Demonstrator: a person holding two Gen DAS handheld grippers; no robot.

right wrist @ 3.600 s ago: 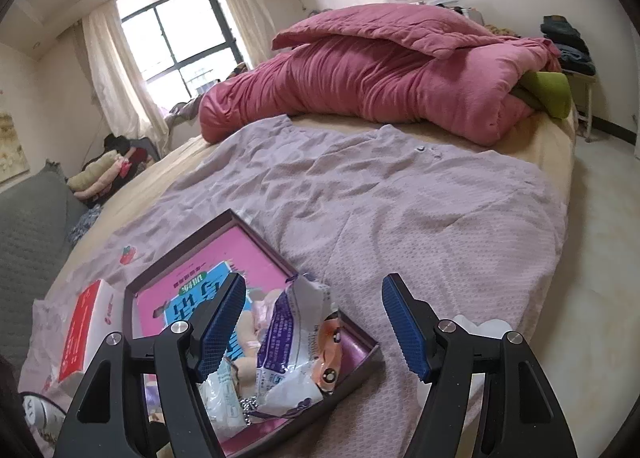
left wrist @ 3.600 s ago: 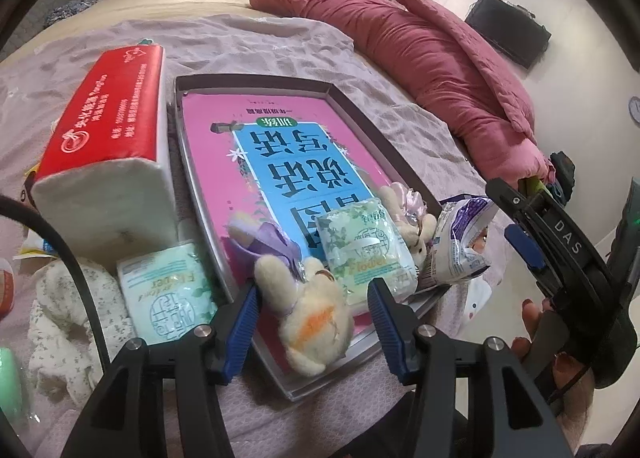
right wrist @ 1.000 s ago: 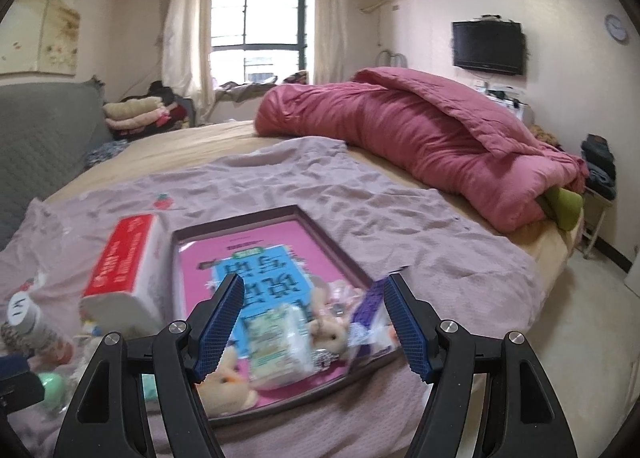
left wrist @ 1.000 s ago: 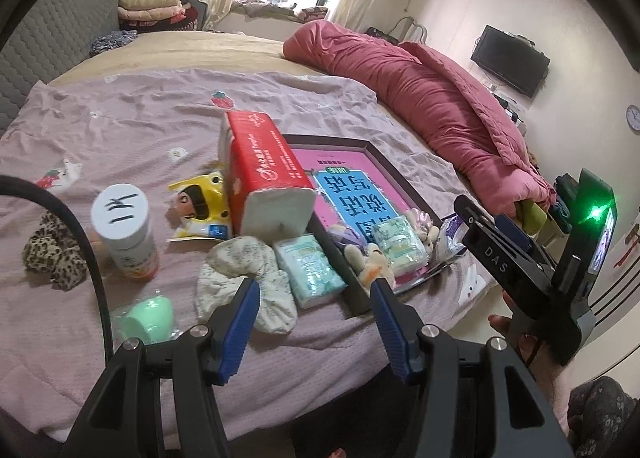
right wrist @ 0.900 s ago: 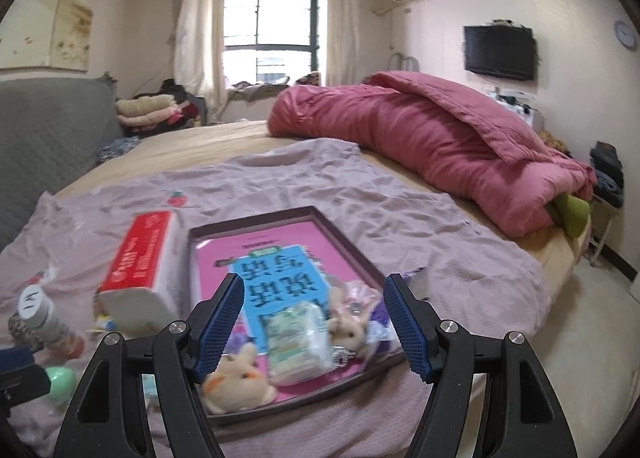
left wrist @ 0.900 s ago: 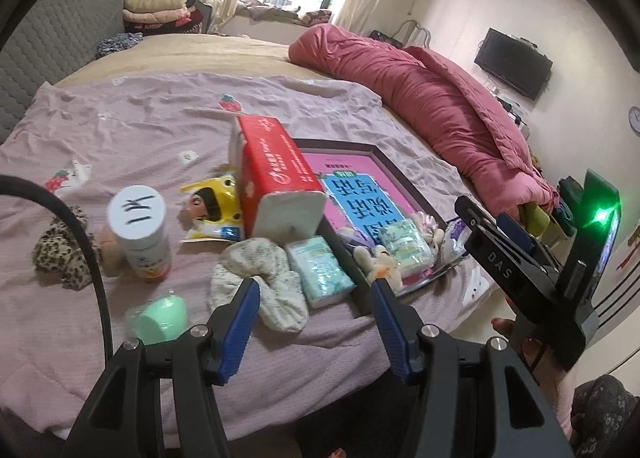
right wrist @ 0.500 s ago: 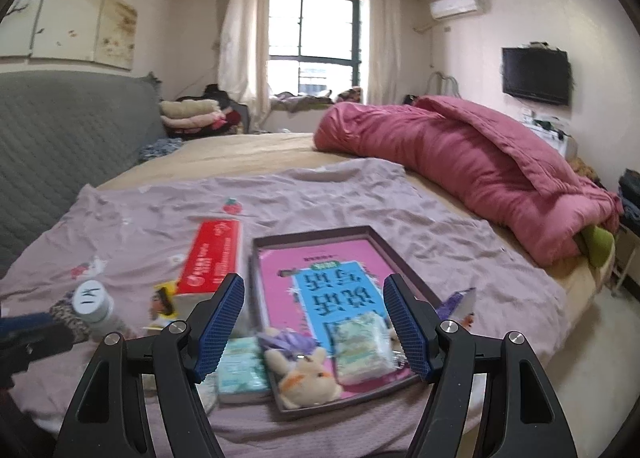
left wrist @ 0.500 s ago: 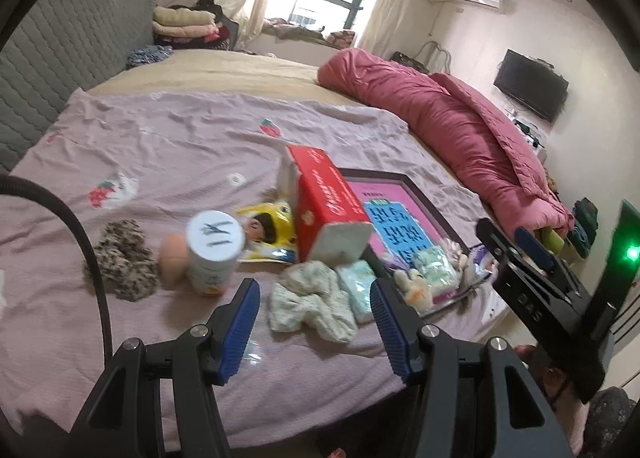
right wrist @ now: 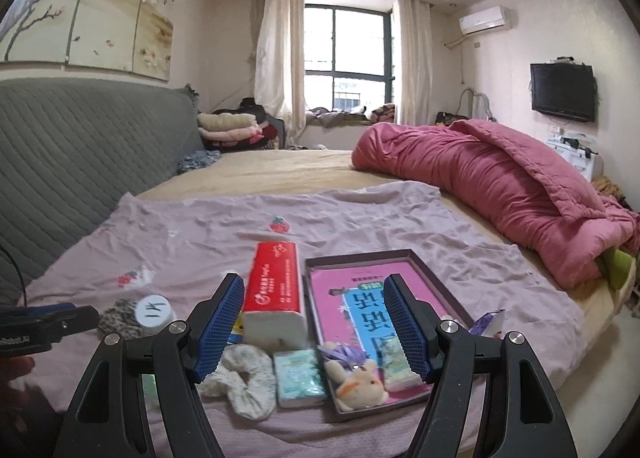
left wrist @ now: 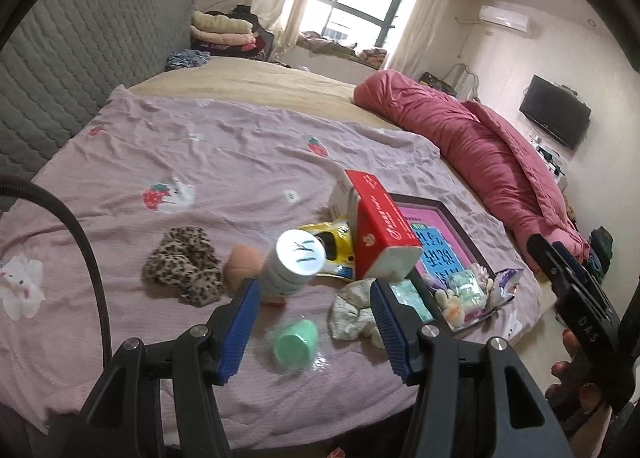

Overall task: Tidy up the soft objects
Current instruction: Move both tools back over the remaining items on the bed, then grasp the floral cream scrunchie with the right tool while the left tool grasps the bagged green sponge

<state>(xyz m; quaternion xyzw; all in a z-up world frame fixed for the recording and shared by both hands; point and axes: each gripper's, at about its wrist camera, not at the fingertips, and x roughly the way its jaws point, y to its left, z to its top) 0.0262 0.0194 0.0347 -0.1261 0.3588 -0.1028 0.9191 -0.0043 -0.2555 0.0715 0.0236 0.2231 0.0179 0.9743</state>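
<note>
Both my grippers hang above the near edge of the bed with nothing in them: the left gripper (left wrist: 314,328) has its jaws parted and empty, and the right gripper (right wrist: 314,328) stands wider apart, also empty.

The tray (right wrist: 436,286) lies to the right on the purple sheet (left wrist: 224,162). It already holds a plush bunny (right wrist: 358,380), a tissue packet (right wrist: 396,360) and a crinkly purple wrapper (left wrist: 504,282) at its far right corner. Still outside it are a second tissue pack (right wrist: 298,378) touching the tray's left wall, a pale floral scrunchie (right wrist: 244,378) just beside that, a leopard scrunchie (left wrist: 184,266) well to the left, a peach sponge (left wrist: 242,264) and a green sponge (left wrist: 296,344) in clear wrap. A red tissue block (right wrist: 274,298), a white-lidded bottle (left wrist: 294,264) and a yellow packet (left wrist: 334,240) sit between them.

I judge the floral scrunchie the likeliest next pick. It should be light, limp and crushable, with no risk of breaking. I would pinch it across one bunched side of the ring, so the folds fill my pads. The green sponge's wrap looks slippery, so I would squeeze its middle.
</note>
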